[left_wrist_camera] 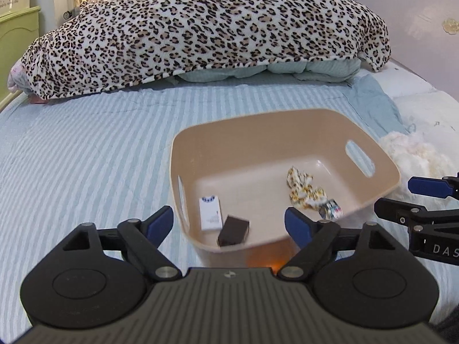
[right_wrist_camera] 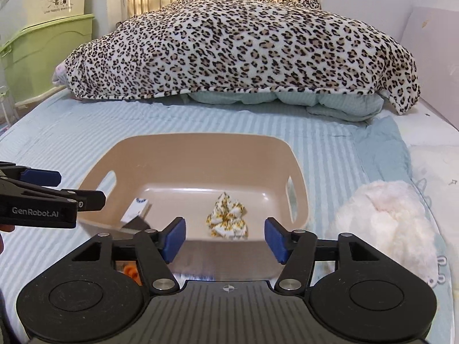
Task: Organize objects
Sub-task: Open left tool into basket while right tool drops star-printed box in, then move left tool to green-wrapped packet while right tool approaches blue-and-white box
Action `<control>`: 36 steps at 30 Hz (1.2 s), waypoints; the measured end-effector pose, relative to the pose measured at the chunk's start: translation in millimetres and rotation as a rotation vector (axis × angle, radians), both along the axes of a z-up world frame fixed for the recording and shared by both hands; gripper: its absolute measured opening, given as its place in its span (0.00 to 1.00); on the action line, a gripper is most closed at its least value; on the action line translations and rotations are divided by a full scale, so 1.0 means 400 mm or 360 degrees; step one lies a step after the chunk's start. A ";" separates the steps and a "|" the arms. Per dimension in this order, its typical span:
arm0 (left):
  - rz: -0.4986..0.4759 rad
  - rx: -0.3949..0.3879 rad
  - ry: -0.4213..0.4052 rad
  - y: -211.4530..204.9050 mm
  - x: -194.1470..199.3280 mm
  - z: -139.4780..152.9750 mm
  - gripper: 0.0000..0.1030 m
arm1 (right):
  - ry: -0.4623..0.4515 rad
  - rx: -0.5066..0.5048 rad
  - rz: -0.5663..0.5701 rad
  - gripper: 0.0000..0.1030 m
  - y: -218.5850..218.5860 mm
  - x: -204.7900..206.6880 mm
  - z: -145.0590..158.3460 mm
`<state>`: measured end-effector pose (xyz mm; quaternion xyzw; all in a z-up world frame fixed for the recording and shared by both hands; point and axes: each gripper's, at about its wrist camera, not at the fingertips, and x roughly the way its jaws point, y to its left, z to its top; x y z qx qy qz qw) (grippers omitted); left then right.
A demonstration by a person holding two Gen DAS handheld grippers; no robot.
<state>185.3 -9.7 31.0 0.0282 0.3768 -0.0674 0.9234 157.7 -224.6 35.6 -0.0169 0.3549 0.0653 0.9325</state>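
Presently, your stock: bin (right_wrist_camera: pixel 183 154) on the bed (left_wrist_camera: pixel 86 149), holding a white box (left_wrist_camera: pixel 210 213), a dark box (left_wrist_camera: pixel 233 230) and a floral scrunchie (right_wrist_camera: pixel 228 219). Fluffy item (right_wrist_camera: pixel 384 218) lies just beside the bin, outside it (likely next). It looks light, soft, compressible; pinch deep into its bulk. Left gripper (left_wrist_camera: pixel 229 223) and right gripper (right_wrist_camera: pixel 224 239): both jaws spread, empty.

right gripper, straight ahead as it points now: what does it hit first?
Probably the near rim of the beige basket, then the yellow floral scrunchie inside. The right gripper is open and empty; depth is uncertain.
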 end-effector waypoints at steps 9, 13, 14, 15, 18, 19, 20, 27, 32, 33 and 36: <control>-0.0027 0.0022 0.0180 -0.003 -0.058 -0.094 0.87 | 0.0150 0.0000 -0.0015 0.71 0.006 -0.088 -0.083; -0.0029 0.0007 0.0303 -0.009 -0.059 -0.156 0.87 | 0.0215 0.0000 -0.0023 0.71 0.002 -0.107 -0.124; -0.0029 0.0004 0.0325 -0.011 -0.059 -0.169 0.87 | 0.0230 0.0007 -0.0029 0.71 0.000 -0.111 -0.134; -0.0030 0.0001 0.0344 -0.014 -0.060 -0.180 0.87 | 0.0244 0.0015 -0.0035 0.71 -0.002 -0.114 -0.144; -0.0050 -0.0018 0.0396 -0.023 -0.060 -0.211 0.87 | 0.0275 0.0026 -0.0053 0.71 -0.007 -0.116 -0.167; -0.0057 -0.0030 0.0411 -0.024 -0.059 -0.221 0.87 | 0.0284 0.0030 -0.0059 0.71 -0.008 -0.116 -0.174; -0.0057 -0.0040 0.0427 -0.028 -0.058 -0.231 0.87 | 0.0293 0.0037 -0.0064 0.71 -0.009 -0.116 -0.180; -0.0066 -0.0031 0.0505 -0.039 -0.054 -0.293 0.87 | 0.0333 0.0065 -0.0074 0.72 -0.019 -0.108 -0.210; 0.0003 -0.0005 0.0445 -0.029 -0.050 -0.302 0.87 | 0.0359 0.0090 -0.0072 0.73 -0.012 -0.095 -0.231; 0.0018 0.0002 0.0441 -0.025 -0.047 -0.302 0.88 | 0.0362 0.0101 -0.0069 0.73 -0.010 -0.092 -0.235; 0.0049 -0.0029 0.0445 -0.004 -0.038 -0.305 0.88 | 0.0370 0.0135 -0.0058 0.74 0.001 -0.080 -0.245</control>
